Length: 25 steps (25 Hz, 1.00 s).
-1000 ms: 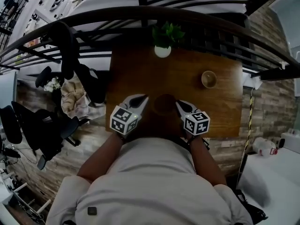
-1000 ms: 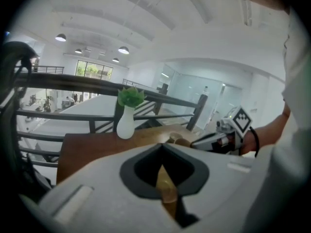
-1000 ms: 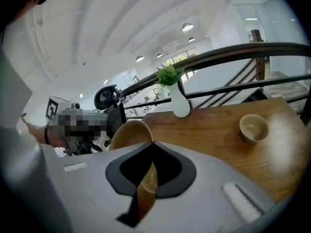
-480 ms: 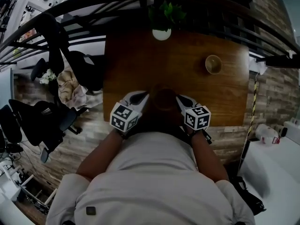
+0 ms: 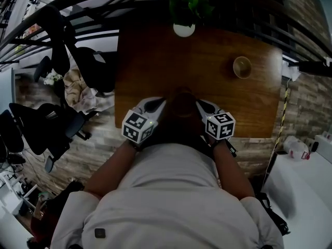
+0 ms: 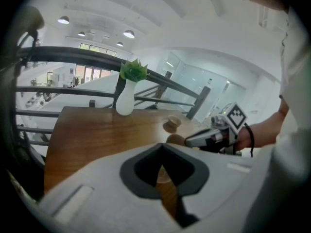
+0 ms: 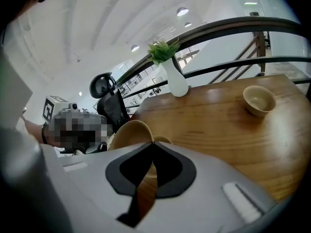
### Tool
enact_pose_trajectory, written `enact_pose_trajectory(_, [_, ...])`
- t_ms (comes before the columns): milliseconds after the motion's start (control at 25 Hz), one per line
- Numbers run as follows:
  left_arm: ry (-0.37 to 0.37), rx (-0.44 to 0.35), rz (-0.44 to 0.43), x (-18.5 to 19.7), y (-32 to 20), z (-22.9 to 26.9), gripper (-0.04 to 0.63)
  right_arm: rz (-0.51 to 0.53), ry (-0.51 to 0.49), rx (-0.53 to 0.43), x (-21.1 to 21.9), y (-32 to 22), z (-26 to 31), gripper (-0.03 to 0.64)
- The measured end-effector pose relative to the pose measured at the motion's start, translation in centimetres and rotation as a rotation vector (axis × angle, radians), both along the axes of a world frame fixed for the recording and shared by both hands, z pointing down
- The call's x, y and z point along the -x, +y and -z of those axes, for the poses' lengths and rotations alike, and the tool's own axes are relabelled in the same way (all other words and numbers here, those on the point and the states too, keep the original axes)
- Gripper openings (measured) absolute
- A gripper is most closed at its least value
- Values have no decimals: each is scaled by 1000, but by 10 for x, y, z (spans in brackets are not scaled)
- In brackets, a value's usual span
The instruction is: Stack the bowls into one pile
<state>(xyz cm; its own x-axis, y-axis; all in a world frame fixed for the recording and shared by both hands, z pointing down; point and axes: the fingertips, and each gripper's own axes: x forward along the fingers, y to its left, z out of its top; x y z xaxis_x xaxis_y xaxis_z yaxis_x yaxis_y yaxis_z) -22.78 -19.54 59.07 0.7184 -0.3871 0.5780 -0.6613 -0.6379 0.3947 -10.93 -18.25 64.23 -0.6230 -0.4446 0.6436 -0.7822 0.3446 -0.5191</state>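
- Head view: the brown wooden table (image 5: 150,71) fills the middle, and its near edge is cut off by the person's pale-shirted torso.
- The round, smooth tan near bowl (image 5: 181,105) sits at that near edge. It is dark here and hard to make out, and it lies between the left gripper (image 5: 160,104) and the right gripper (image 5: 198,104), whose tips both meet it.
- The smaller tan far bowl (image 5: 241,66) stands alone toward the right, well apart. The white vase with green leaves (image 5: 184,29) is at the far edge.
- Left gripper view: the left gripper (image 6: 163,147) has its jaws clenched, with the tips meeting at the near bowl (image 6: 176,140).
- This gripper's grey body hides most of that bowl, leaving only a sliver above the tips and a tan patch in the gap below. The right gripper (image 6: 187,142) reaches the bowl's other side.
- The far bowl (image 6: 171,124) stands behind it on the table.
- Right gripper view: the right gripper (image 7: 152,143) is clamped on the rim of the near bowl (image 7: 129,132), which looms tilted behind the tips with its lower part hidden.
- A mosaic patch covers most of the left gripper. The far bowl (image 7: 259,100) stands upright and empty at the right.
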Motion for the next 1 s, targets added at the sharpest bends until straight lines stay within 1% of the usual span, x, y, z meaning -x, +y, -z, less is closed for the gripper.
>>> enact_pose_trajectory(160, [-7,16,9,5,-1,-8,5,14,3,8,4,-5,-7,15])
enact_pose_trajectory(240, [-5,24,13,5,-2,-12,5,4,0,13,4,-8,-13,18])
enact_pose_trajectory(280, [-5,25,14,5,-2,-13,5,-9,-2,28,3,-10,-19,82])
enact_pose_trajectory(320, [-4,25,16,6,-2,-14,5,-24,-3,51,3,-11,-26,226])
enact_pose_trajectory(360, [-3,24,18,7,-3,-15,5,-37,0,74,1,-11,-33,308])
enact_pose_trajectory(400, [-3,24,21,8,-3,-16,5,-44,10,87,-1,-11,-38,337])
enact_pose_trajectory(480, [-2,26,25,10,-3,-16,5,-41,27,88,-3,-11,-41,341])
enact_pose_trajectory(640, [-3,33,33,15,-3,-17,5,-39,28,74,-3,-13,-36,341])
enact_pose_trajectory(800, [3,13,33,16,-4,-10,5,-37,33,67,0,-13,-33,338])
enact_pose_trajectory(920, [9,8,37,19,-3,-7,5,-27,30,67,5,-9,-30,306])
enact_pose_trajectory(1000, [14,4,39,22,0,-4,5,-18,34,62,9,-4,-27,242])
